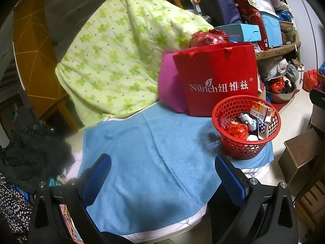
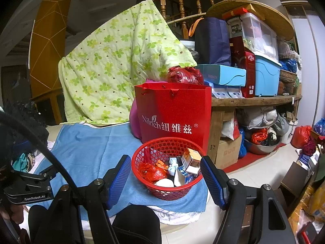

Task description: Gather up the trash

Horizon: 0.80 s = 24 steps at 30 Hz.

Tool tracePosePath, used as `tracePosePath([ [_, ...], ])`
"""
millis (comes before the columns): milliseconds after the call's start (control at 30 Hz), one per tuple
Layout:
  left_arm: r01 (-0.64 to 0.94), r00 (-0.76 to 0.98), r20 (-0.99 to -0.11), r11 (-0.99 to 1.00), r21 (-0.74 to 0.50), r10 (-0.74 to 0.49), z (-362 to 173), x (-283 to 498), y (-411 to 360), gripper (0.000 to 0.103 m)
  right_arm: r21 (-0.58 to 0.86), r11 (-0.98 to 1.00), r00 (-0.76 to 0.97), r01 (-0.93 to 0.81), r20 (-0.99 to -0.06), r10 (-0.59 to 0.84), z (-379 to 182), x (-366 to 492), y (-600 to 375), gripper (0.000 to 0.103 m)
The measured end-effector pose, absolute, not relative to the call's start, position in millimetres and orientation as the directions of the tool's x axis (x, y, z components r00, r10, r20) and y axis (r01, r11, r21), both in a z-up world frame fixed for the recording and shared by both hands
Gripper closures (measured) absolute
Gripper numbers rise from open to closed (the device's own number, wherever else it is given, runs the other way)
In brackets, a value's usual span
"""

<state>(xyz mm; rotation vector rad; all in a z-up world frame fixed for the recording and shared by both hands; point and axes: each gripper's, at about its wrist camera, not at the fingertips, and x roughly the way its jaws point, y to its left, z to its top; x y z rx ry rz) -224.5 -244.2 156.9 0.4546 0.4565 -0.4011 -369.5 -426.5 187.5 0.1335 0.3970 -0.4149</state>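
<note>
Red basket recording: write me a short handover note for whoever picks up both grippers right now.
Left gripper: open, empty, above the blue towel.
Right gripper: open, empty, pointing at the red basket in front of it.
Things: the basket stands on the towel in front of the red paper bag. Inside it are a crumpled red plastic bag, small cartons and bits of wrapping.
Done: the trash in view sits in the basket; the bare towel shows no loose pieces.
Left: judging by this, probably nothing to pick up here; check the clutter beside the towel.
</note>
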Motion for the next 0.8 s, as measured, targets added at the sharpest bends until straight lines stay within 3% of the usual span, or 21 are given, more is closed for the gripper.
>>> tracePosePath([
  [667,0.490,0.810,-0.514,0.808,0.326,-0.284,148.6,-211.7,-255.2,0.002,0.082,0.888,0.820,0.453,-0.431,-0.378,171.8,-359.2,-445.6,0.029],
  [800,0.512,0.788,-0.525,0.817,0.266,-0.322,147.0,-189.8,-252.2,0.002,0.085,0.873,0.806,0.481,-0.435,-0.402,170.4,-344.5,-449.3,0.029],
])
